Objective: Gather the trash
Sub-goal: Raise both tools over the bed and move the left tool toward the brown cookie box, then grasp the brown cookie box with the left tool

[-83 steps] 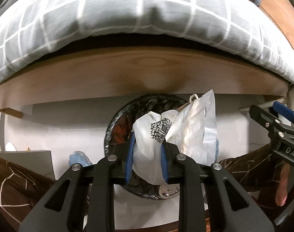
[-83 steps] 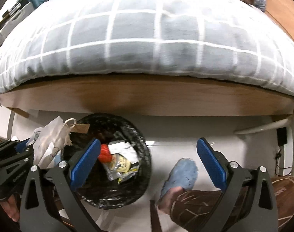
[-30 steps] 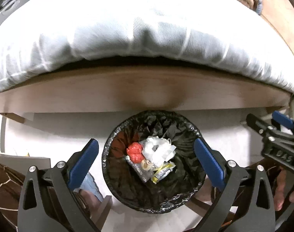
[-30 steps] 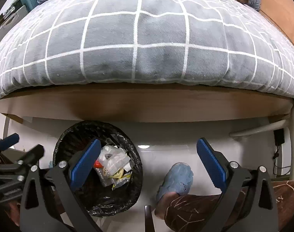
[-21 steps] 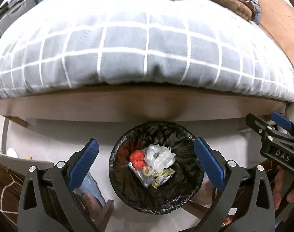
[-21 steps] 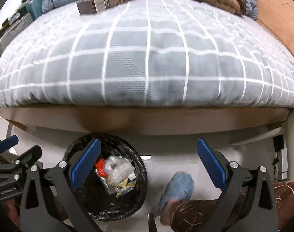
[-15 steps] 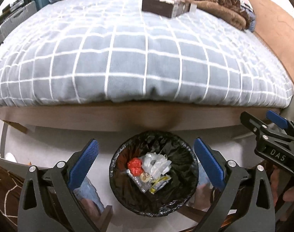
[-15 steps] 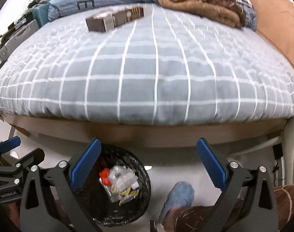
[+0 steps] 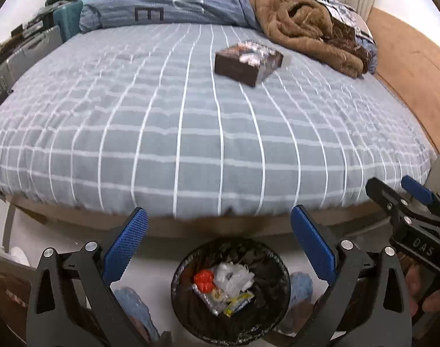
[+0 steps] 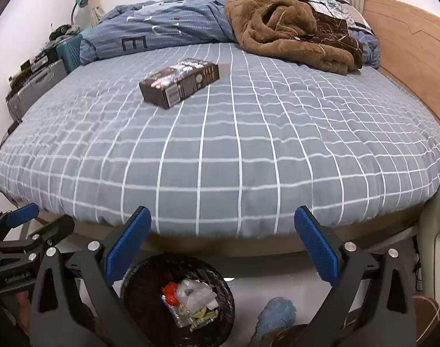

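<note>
Both claws have risen since a second ago, so the grey checked bed [image 9: 191,121], then only an edge, now fills each view, with a dark brown box [image 10: 180,86] lying flat on it toward 12 o'clock. Left claw [image 9: 220,248] and right claw [image 10: 221,248] each gape wide, blue pads far apart, holding and touching nothing; the black-lined trash bin [image 9: 230,292] sits on the floor at 6 o'clock, holding a white bag [image 9: 234,277], a red scrap and wrappers. Its near rim is cut off by the frame edge, the box's print is blurred, and the clutter beside the bed at 10 o'clock is too small to read.
</note>
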Demonstrator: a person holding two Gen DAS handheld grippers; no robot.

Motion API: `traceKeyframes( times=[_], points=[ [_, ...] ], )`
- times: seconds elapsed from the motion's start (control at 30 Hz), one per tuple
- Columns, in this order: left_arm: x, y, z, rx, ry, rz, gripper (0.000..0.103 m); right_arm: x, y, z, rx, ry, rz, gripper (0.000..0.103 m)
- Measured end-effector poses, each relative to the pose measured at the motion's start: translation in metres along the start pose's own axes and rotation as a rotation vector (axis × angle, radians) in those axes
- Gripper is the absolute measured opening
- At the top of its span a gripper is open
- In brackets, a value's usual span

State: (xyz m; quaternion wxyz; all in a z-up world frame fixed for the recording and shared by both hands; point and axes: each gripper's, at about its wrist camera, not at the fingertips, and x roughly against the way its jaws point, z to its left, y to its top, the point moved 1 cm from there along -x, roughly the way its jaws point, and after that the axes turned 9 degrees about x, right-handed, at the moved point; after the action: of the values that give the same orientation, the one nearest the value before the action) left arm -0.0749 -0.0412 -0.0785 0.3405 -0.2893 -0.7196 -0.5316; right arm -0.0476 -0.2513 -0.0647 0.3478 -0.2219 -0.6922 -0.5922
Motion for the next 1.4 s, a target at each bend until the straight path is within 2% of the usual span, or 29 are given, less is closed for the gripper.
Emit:
traceKeyframes(
  times=[0.27, 0.6, 0.73, 0.93, 1.23, 1.4],
  points=[
    [-0.008, 0.054, -0.014, -0.019, -0.005, -0.059, 0.097, -0.007, 0.038, -0.006, 0.003, 0.013, -0.026, 0.095],
    [-0.062, 0.125, -0.023, -0.027, -0.042, -0.044, 0.097, -0.059, 0.095, -0.032, 0.014, -0.013, -0.032, 0.095],
    [-0.085, 0.145, -0.032, -0.020, -0.095, -0.019, 0.097, -0.082, 0.114, -0.045, 0.003, -0.019, -0.030, 0.095],
    [-0.118, 0.169, -0.058, -0.113, -0.134, -0.016, 0.097, -0.114, 0.135, -0.066, -0.012, -0.017, -0.028, 0.095],
    [-0.165, 0.198, -0.092, -0.243, -0.143, 0.018, 0.097, -0.141, 0.150, -0.076, -0.003, -0.008, -0.016, 0.095],
    [-0.184, 0.213, -0.093, -0.285, -0.135, 0.028, 0.097, -0.153, 0.153, -0.076, 0.008, -0.008, -0.004, 0.095]
  ],
)
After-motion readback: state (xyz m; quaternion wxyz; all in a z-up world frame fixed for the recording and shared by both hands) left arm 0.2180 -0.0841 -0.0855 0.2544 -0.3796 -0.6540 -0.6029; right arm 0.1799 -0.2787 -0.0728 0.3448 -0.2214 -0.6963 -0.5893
